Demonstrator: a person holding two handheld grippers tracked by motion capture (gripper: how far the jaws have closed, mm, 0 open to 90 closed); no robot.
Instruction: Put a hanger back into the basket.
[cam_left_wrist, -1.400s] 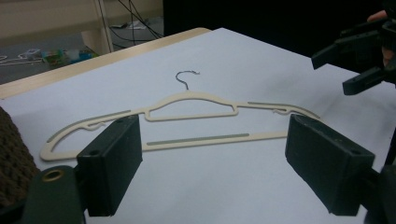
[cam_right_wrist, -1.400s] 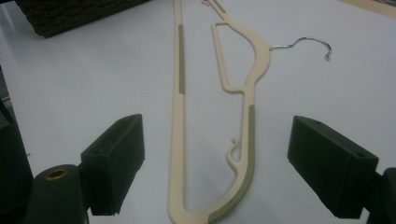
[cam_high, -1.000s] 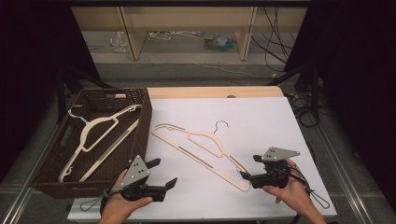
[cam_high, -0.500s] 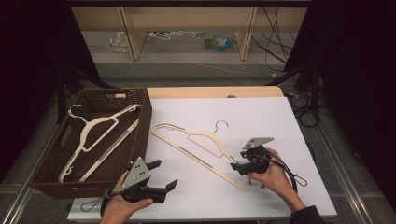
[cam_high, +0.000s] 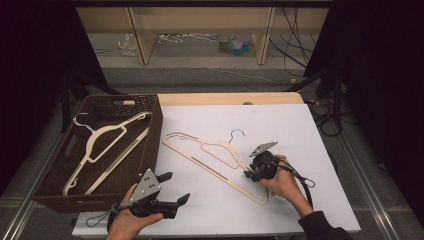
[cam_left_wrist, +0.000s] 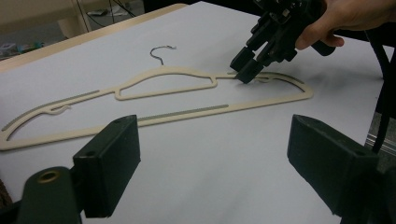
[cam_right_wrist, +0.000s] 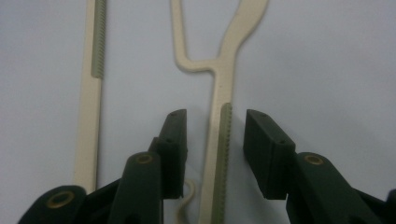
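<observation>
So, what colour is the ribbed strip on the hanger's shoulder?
Grey-green ribbed strip, on the cream plastic hanger; clearest in the right gripper view.

Overhead light falls evenly on the white table (cam_high: 300, 130), which reads bright; surroundings at left and right are near black. Shadows are soft and short. The high view is grainy. Near jaws in both gripper views are dim and slightly blurred.

A lab: dark-curtained test table (cam_high: 300, 130), loose cables (cam_high: 305, 50), bare shelving (cam_high: 200, 20).
</observation>
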